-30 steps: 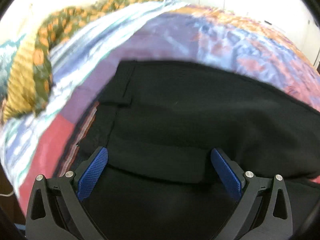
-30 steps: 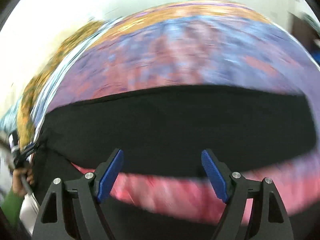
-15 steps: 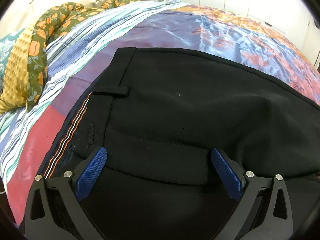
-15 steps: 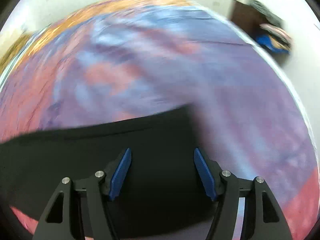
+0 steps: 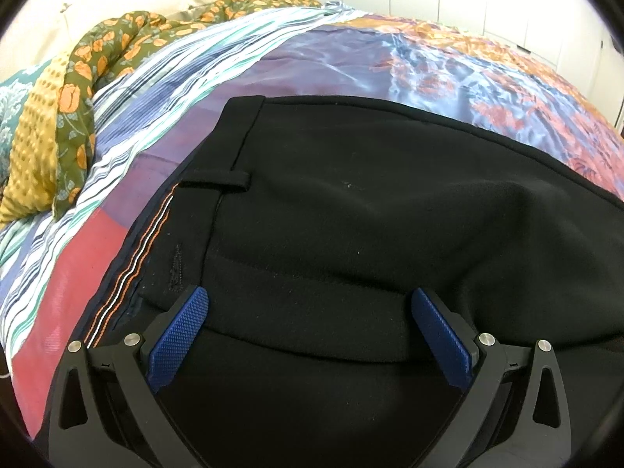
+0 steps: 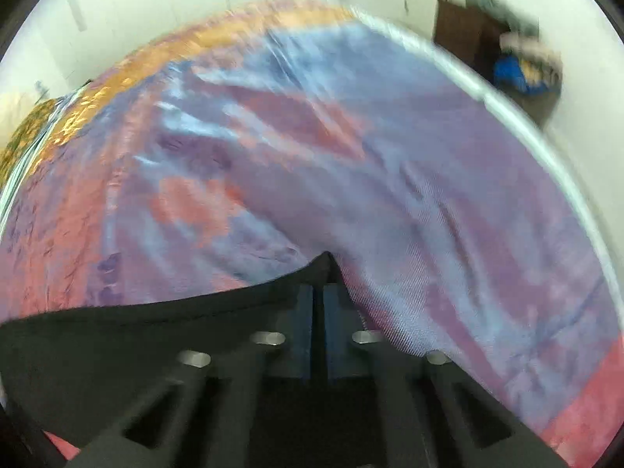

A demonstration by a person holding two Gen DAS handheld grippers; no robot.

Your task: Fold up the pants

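One pair of black pants (image 5: 351, 202) lies on one bedspread (image 5: 343, 58) (shiny patchwork). The left gripper (image 5: 310, 331) is spread; the right gripper (image 6: 318, 312), just closed, pinches the hem corner.

The black pants (image 5: 351, 202) lie flat on a patterned bedspread (image 5: 312, 58) — waistband with a belt loop at the left, orange-and-white stitched lining showing — one corner (image 6: 319, 269) lifted in a pinch.
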